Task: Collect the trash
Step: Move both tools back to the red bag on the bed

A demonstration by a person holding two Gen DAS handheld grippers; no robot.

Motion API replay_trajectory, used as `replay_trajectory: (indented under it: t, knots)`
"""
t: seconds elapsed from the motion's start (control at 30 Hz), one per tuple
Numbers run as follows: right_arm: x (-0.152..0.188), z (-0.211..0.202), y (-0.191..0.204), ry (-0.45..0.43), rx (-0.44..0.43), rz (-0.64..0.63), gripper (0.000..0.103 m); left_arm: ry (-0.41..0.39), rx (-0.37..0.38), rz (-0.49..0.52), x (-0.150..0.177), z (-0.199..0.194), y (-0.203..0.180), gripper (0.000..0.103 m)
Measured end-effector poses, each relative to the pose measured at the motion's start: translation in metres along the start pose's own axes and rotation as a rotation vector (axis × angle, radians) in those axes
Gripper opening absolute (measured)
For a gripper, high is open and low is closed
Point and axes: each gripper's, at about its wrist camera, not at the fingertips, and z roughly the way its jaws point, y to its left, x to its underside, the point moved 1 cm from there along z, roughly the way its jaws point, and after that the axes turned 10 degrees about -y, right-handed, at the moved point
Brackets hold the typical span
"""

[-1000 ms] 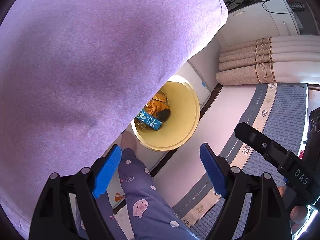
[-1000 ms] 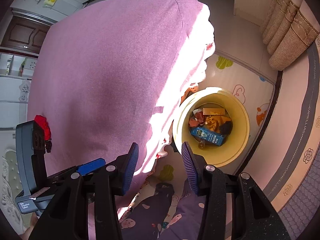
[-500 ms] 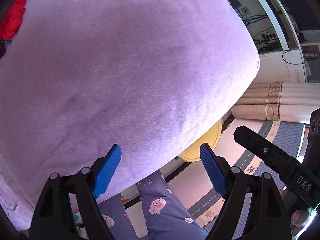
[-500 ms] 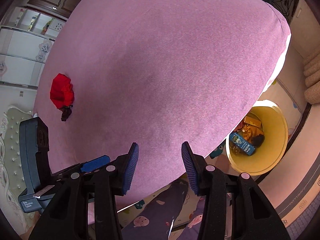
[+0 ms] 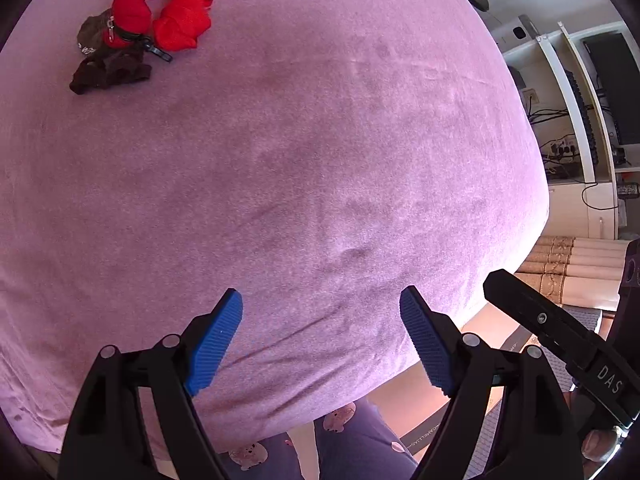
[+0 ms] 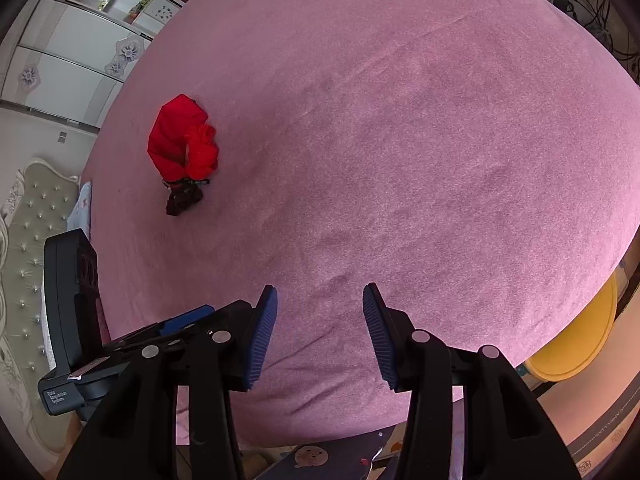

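Note:
A crumpled red wrapper (image 5: 162,12) with a dark brown scrap (image 5: 108,70) beside it lies on the pink bed (image 5: 320,160), far off at the top left of the left wrist view. The right wrist view shows the same red wrapper (image 6: 182,140) and dark scrap (image 6: 183,200) at mid left. My left gripper (image 5: 320,332) hangs open over the bed's near edge, nothing between its blue pads. My right gripper (image 6: 318,332) is open too, narrower, and empty. The yellow bin (image 6: 576,340) peeks out from under the bed's edge at the right.
Shelves with cables (image 5: 580,128) and rolled beige mats (image 5: 572,268) stand at the right. A padded headboard (image 6: 28,240) and white wardrobe (image 6: 72,48) are at the left. A person's patterned purple trouser legs (image 5: 352,440) show below the bed edge. The other gripper's body (image 6: 72,320) shows at lower left.
Both grippers swung away from the yellow bin and up over the bed. The bin's contents have left view, and the red wrapper and dark scrap have come into view. The jaws kept their width.

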Motion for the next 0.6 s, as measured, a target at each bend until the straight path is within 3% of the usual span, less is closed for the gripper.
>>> replay_trajectory:
  t: [0.23,0.6]
  knots:
    - [-0.022,0.023,0.043,0.021,-0.022,-0.067,0.044,-0.042,-0.011,-0.078,-0.023,-0.013,0.037,0.081]
    - [-0.086,0.084,0.079,0.082,-0.061,-0.151,0.045,-0.102,-0.072,-0.213,-0.092,-0.018,0.093,0.081]
